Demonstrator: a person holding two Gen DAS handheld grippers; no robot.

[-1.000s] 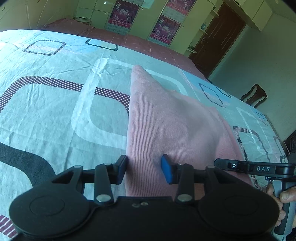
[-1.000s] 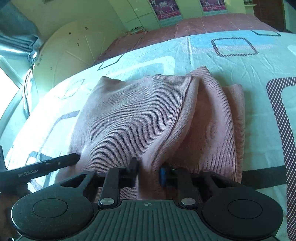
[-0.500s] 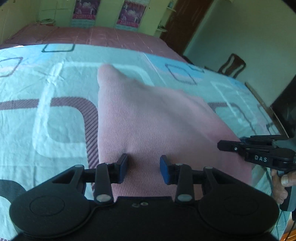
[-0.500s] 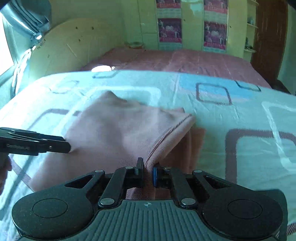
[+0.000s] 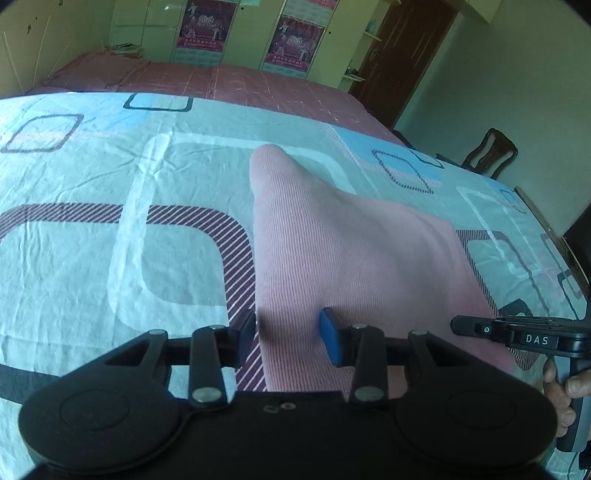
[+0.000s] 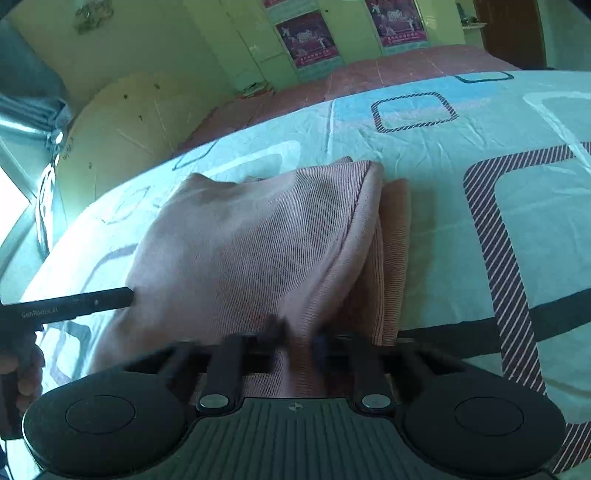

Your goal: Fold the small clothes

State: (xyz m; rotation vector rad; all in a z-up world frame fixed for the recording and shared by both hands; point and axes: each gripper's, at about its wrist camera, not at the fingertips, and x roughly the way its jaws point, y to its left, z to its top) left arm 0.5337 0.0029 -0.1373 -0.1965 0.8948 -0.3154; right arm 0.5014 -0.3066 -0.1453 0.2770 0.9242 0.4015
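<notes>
The right gripper (image 6: 298,338) is clenched on a bunched fold of the pink knitted garment (image 6: 251,251); its jaws have just been closing, with the cloth between them throughout. Against the view half a second earlier, the garment's seamed edge now stands further up the right wrist view, and a second layer shows flat beside it on the right. The gripper's fingers are blurred in that view.

The left gripper (image 5: 288,334) stands part-way apart with the near left edge of the garment (image 5: 343,258) between its blue pads (image 5: 330,341). The right pad lies against the cloth; the left pad sits at the cloth's edge, and whether the pair truly pinches cannot be told. The gap matches that of a second earlier. In the left wrist view the camera has swung: the far tip of the garment has moved back toward the centre, and the dark door (image 5: 410,51) again stands well right.

The garment lies on a bed under a pale blue sheet (image 5: 110,206) printed with rounded squares and striped maroon bands, and rises in a ridge toward the grippers. Beyond the sheet lies a maroon checked cover (image 5: 207,79). The walls are pale green, with two posters (image 5: 201,24) on cupboard doors. A wooden chair (image 5: 489,151) stands at the right.

A hand (image 5: 561,391) grips the right handle.
</notes>
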